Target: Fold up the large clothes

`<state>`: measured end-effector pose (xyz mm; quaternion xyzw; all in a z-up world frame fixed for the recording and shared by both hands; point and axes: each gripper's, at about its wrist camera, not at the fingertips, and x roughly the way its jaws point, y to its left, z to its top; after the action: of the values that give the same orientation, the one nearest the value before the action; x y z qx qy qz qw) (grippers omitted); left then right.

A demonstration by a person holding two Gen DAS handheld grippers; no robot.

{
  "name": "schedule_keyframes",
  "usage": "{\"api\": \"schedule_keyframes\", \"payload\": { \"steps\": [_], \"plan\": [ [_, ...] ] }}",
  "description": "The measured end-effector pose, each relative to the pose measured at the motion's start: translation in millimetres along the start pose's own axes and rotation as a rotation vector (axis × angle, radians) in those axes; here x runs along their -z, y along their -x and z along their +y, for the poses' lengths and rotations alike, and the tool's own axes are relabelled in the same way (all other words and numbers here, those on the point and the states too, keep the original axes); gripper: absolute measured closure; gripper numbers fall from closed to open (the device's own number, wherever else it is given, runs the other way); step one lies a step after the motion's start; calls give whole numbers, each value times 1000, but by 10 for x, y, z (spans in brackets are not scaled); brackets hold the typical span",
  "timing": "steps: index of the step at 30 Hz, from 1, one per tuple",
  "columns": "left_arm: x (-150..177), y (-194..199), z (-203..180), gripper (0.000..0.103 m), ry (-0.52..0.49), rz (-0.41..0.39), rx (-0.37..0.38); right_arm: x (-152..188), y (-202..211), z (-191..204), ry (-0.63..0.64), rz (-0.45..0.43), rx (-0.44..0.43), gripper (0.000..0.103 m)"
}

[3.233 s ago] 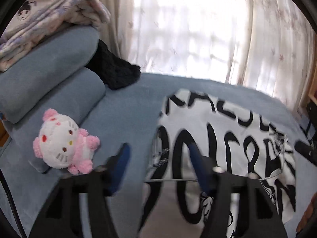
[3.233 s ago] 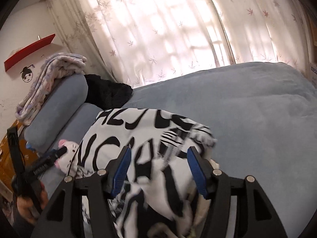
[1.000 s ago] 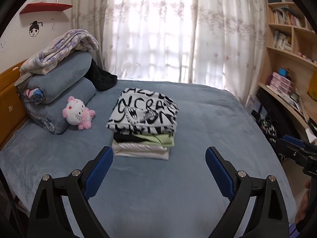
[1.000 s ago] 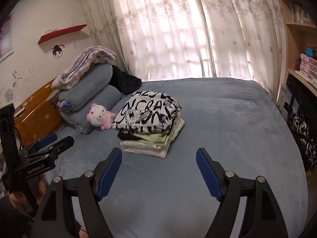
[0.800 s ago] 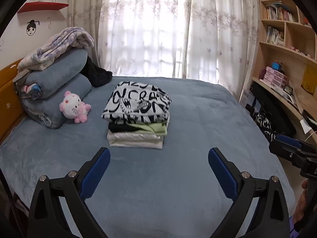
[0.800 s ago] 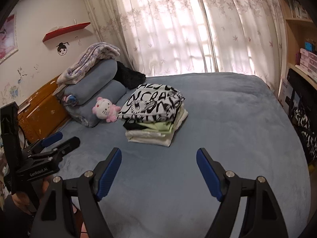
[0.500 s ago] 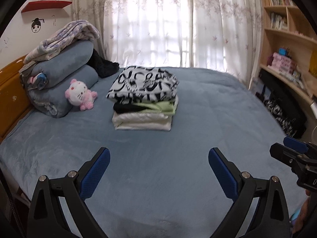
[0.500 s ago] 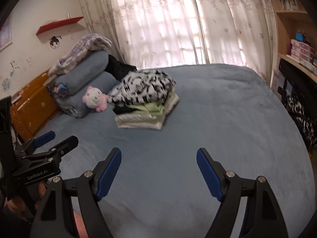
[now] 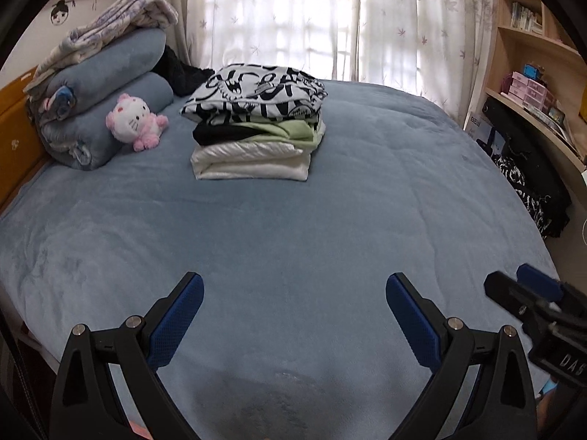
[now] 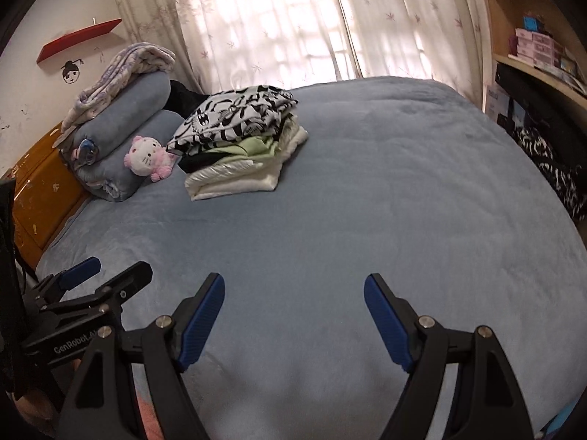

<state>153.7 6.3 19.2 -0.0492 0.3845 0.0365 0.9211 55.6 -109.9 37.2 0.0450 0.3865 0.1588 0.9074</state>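
Blue ribbed pads line both tools up front: the left black two-finger gripper [image 9: 293, 315] has its fingers spread wide with nothing between them, and the right black two-finger gripper [image 10: 293, 315] is just as wide apart and also holding nothing. Both hang over the near edge of the soft blue fleece bedspread [image 9: 293, 227], which looks plush and a bit rumpled and covers the whole bed.

Further back, well away from both tools, sits the stack of folded clothes [image 9: 256, 124]: a shiny cream layer at the bottom, pale green and black in the middle, and a white top with bold black lettering. Edges are fairly square, though the top piece bulges a little.

Just left of the stack is a fluffy pink and white plush kitty toy [image 9: 135, 121] leaning on two rolled blue fleece blankets [image 9: 106, 73], with a crumpled lavender-patterned quilt [image 9: 110, 18] piled on top. An orange wooden headboard [image 10: 40, 190] runs behind them.

At the far side, sheer floral curtains [image 9: 312, 18] glow with daylight, and curved light wooden shelves [image 9: 532, 73] holding books and boxes fill the right wall.
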Motion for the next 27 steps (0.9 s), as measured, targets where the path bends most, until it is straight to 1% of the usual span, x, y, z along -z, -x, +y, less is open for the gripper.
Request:
{"api": "schedule_keyframes", "payload": {
  "steps": [7, 10, 18, 27],
  "plan": [
    [104, -112, -43, 4, 6, 39, 12, 115, -97, -15, -18, 30, -15, 24],
    [142, -161, -60, 4, 6, 58, 17, 146, -121, -15, -13, 33, -7, 24],
    [214, -201, -96, 4, -3, 75, 16, 194, -142, 2, -1, 34, 7, 24],
    [254, -234, -125, 4, -10, 84, 13, 237, -159, 9, 12, 37, 3, 24]
  ]
}}
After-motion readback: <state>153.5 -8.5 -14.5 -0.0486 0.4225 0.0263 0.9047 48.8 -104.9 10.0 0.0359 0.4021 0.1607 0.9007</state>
